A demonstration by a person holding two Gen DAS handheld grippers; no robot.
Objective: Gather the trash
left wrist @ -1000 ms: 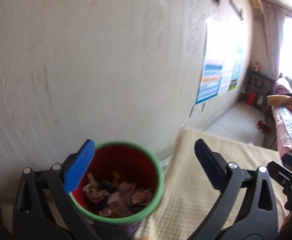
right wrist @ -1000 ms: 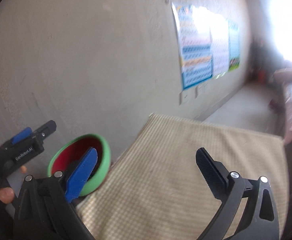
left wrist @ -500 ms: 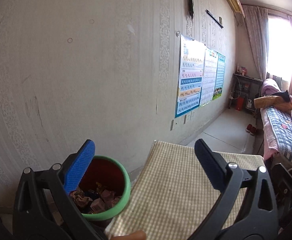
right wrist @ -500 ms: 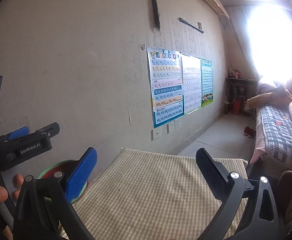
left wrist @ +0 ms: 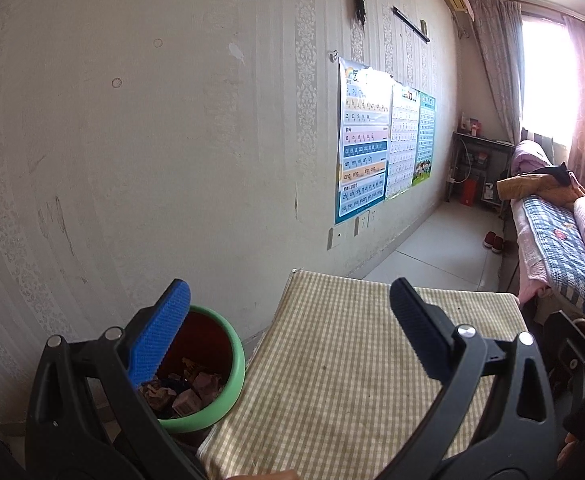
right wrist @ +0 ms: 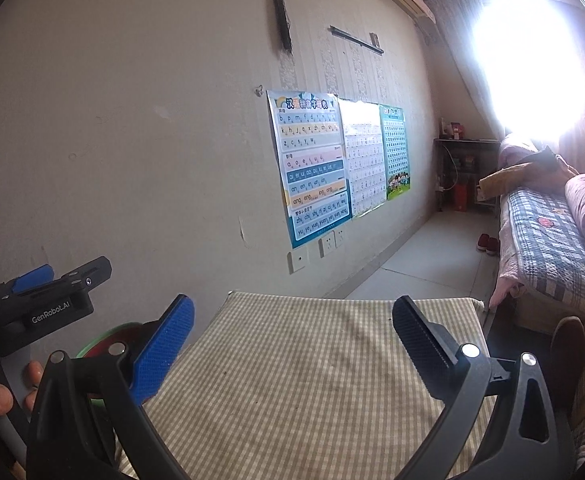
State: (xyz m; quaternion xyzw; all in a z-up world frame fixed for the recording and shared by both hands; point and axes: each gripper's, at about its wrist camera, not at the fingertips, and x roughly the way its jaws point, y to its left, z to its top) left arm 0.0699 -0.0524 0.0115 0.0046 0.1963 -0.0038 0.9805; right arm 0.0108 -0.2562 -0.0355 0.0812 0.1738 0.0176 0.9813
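1. Holding nothing: left gripper (left wrist: 290, 308) and right gripper (right wrist: 292, 324) both spread wide, touching nothing.
2. One bin (left wrist: 234, 364), green rim, red inside, lower left of frame, beside the table (left wrist: 344, 364); trash (left wrist: 184, 394) inside.
3. Checked cloth covers the table, bare. Three posters (right wrist: 312, 168) on the wall, bed (right wrist: 548, 240) at right, bright window upper right.

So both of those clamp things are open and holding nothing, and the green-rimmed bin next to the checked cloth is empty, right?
Not quite. Both the left gripper and the right gripper are open and hold nothing, but the green-rimmed bin beside the checked cloth is not empty: the left wrist view shows crumpled trash inside it.
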